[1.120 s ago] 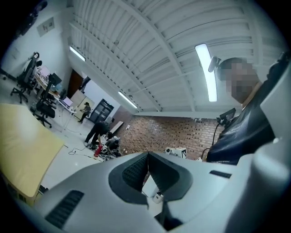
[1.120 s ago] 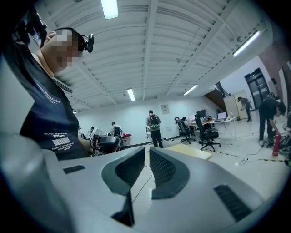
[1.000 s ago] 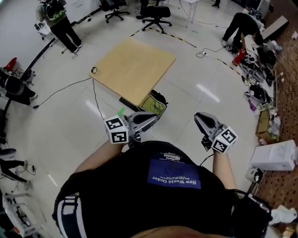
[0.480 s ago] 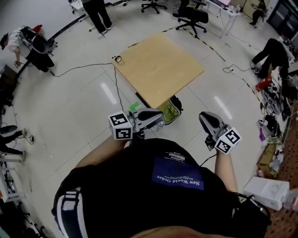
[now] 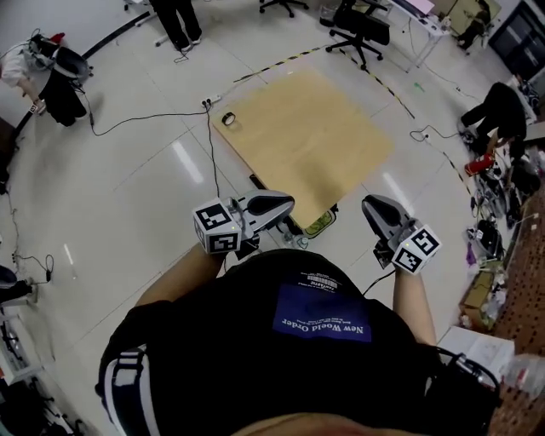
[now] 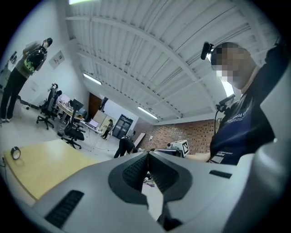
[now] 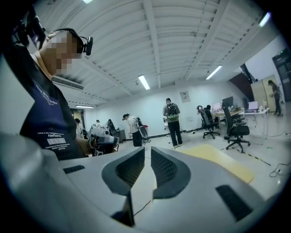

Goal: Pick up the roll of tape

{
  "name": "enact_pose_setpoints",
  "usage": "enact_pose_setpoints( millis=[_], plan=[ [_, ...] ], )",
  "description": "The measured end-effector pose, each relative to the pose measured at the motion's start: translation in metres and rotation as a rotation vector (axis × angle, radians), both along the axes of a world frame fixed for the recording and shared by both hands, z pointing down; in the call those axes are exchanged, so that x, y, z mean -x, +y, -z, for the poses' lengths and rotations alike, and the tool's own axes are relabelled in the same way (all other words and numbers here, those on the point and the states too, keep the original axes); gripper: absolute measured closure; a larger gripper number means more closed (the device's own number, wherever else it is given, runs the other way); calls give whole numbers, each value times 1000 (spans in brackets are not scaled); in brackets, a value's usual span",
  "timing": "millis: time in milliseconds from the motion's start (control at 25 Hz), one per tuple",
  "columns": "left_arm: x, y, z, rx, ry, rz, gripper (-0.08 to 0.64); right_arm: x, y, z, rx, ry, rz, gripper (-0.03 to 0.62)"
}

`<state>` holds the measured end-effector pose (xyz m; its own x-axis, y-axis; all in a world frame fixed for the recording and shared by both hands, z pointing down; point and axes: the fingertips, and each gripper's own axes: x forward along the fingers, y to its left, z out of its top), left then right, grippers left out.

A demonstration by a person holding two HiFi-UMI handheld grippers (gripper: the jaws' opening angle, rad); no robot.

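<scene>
The roll of tape is a small dark ring lying flat at the far left corner of the pale wooden table. In the left gripper view the tape shows at the far left, on the table. My left gripper is held level over the table's near edge, far short of the tape. Its jaws meet at the tips with nothing between them. My right gripper hangs beside the table's near right corner. The right gripper has a narrow gap between its pads and holds nothing.
A green bag lies on the floor at the table's near edge. A cable runs across the floor to the table's left corner. Office chairs stand beyond the table. A person stands far left, and clutter lines the right.
The table has slid closer and further to the right in the head view. Both grippers have travelled with the person toward it, keeping their jaws as they were.
</scene>
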<state>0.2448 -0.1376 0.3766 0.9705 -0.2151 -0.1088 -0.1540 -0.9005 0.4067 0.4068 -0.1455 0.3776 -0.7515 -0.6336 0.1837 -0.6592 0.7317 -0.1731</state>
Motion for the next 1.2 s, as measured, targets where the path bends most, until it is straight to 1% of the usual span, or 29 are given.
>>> enact_pose_setpoints(
  millis=[120,240,280,400,520,640,840,1000,1080,1200],
  plan=[
    [23,-27,-13,7,-21,21,554,25,-27,-12,24,10,22,575],
    [34,-46,-22,38,-6,69,554,39,-47,-27,59,19,69,575],
    [34,-51,-24,44,-5,91,554,39,-55,-30,65,20,89,575],
    [27,-67,-32,42,-38,163,554,33,-77,-35,66,10,158,575],
    [20,-73,-28,45,-27,222,554,27,-89,-39,72,6,219,575],
    [21,-72,-27,64,-21,289,554,28,-95,-39,75,14,271,575],
    [26,-79,-43,115,-22,372,554,34,-129,-55,78,50,302,575],
    [46,-101,-55,114,-45,425,554,64,-177,-75,43,121,318,575],
    [63,-113,-63,111,-56,450,554,89,-205,-88,37,152,336,575],
    [96,-132,-81,106,-74,481,554,132,-246,-113,31,199,364,555]
  ],
)
